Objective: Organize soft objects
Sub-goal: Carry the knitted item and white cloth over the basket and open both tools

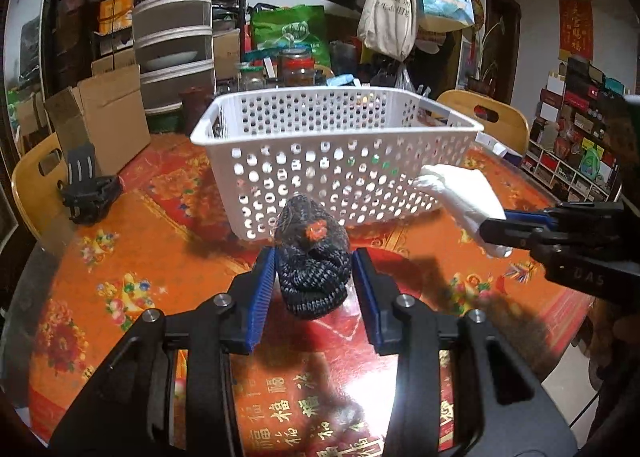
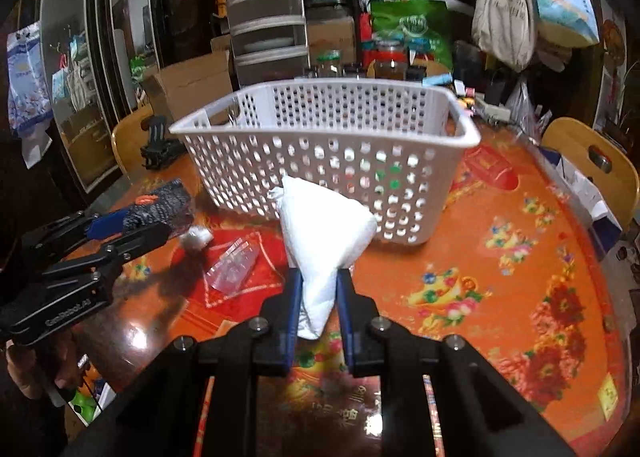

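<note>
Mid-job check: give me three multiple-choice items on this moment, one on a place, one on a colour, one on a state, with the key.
1. The white basket sits:
A. on the table beyond both grippers
B. on a chair
C. on the floor

2. The cloth in the right gripper is:
A. green
B. white
C. red

3. The left gripper is:
A. open and empty
B. resting inside the basket
C. shut on the dark knit hat

Key:
1 A, it stands on the patterned table ahead of both.
2 B, the folded cloth is plain white.
3 C, blue pads press the hat's sides.
</note>
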